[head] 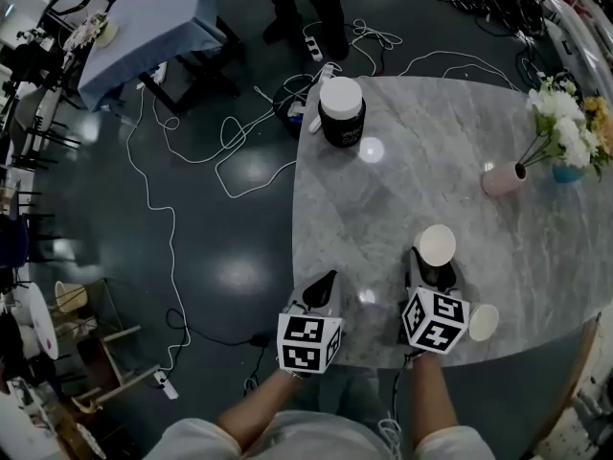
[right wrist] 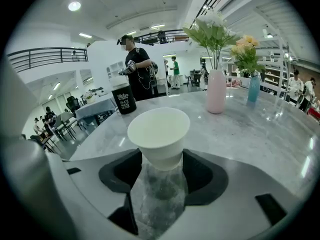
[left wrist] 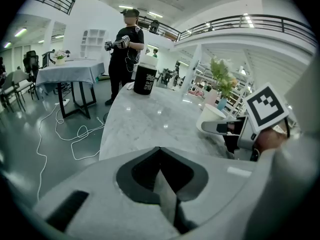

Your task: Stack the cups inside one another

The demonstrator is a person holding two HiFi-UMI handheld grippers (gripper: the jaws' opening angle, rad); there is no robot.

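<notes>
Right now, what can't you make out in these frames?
- Second cup: head view, small by the table edge; upright or tipped unclear.
- Jar label: right gripper view, print too small.
- Cup between the right jaws: both views, single or already nested unclear, wall hides it.

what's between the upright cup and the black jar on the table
Nothing; in the head view only bare marble table lies between the upright cup and the black jar.

I see a polished, grey-veined stone-look table, a matt white paper cup, and a glossy dark floor.
</notes>
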